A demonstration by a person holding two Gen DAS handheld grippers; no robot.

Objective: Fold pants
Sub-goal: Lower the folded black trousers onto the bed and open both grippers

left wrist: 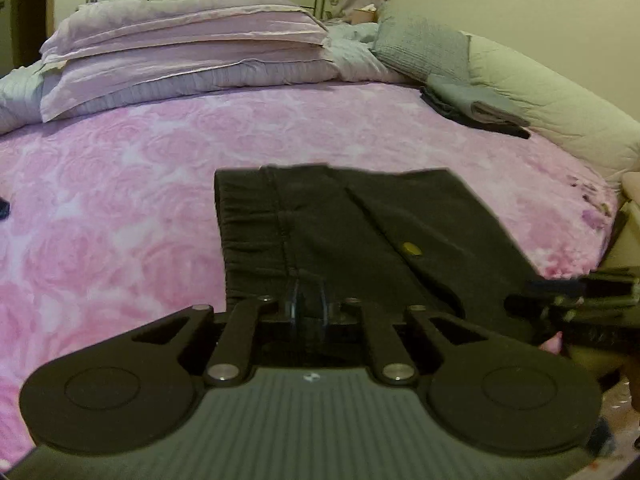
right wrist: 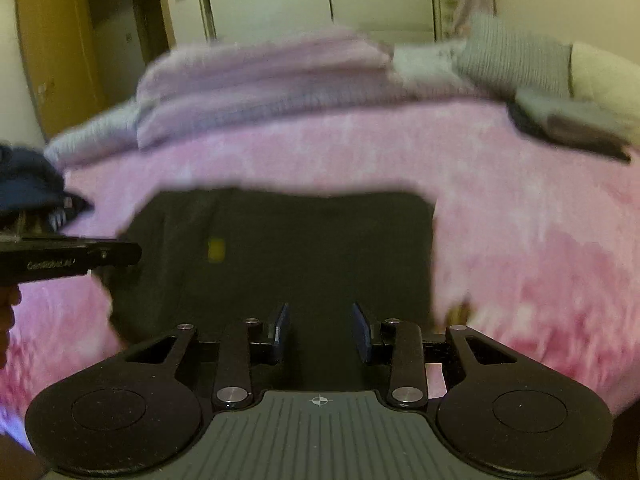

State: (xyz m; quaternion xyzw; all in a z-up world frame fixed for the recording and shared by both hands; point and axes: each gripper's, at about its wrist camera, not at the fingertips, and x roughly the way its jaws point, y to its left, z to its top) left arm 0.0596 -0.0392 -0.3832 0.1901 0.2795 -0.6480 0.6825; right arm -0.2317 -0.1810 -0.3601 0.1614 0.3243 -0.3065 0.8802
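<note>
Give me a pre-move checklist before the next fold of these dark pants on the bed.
1. Left tool closed on the pants: looks closed at the near edge, ok.
2. Right tool gripping: jaws apart, nothing held, not ok.
3. Pants flat on the pink blanket: ok.
4. Landing area beyond the pants clear: ok.
5. Yellow tag position known: ok.
6. Right view sharp enough to judge the edge: blurred, cannot tell.

The pants (left wrist: 340, 232) lie on the bed (left wrist: 120, 200) just ahead of both claws, stacked pillows (left wrist: 184, 52) behind them and folded clothes (left wrist: 476, 106) at the far right edge.
</note>
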